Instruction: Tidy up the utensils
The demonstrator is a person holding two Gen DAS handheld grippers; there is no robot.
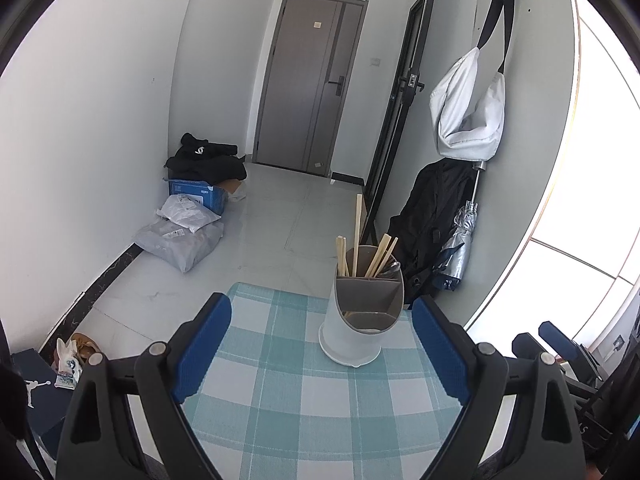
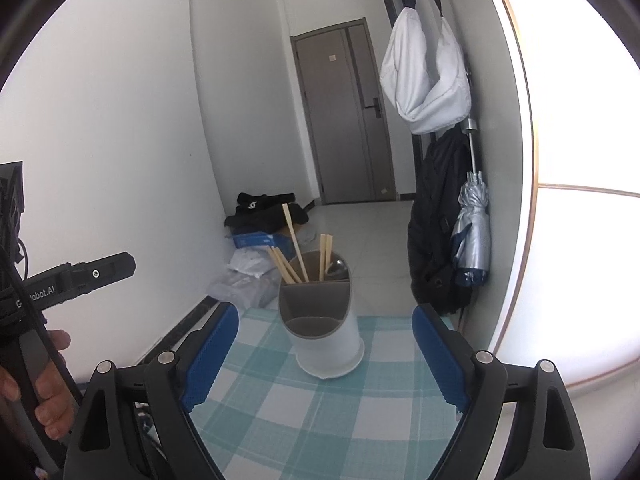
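Both of your grippers stand wide open and hold nothing: the left gripper (image 1: 322, 342) and the right gripper (image 2: 324, 350) each frame the checked tablecloth (image 1: 280, 420) between their blue pads. The utensil holder (image 1: 362, 320) sits just ahead of your left jaws, toward their right-hand finger, and in the right wrist view it stands almost centred ahead of the jaws, a little beyond the fingertips. The chopsticks (image 1: 352, 252) lean loosely in its rear compartments, beside what looks like a metal utensil (image 1: 390, 270); the front compartment looks empty. No loose utensils show on the cloth between either pair of jaws, so the sorting may be close to done. The main risk is the holder itself: it looks light and tall, and it stands near the far edge of the table, so a push from your left gripper's right finger could tip it or slide it off. Reaching in from above could also catch the splayed chopstick tips and lever the holder over.
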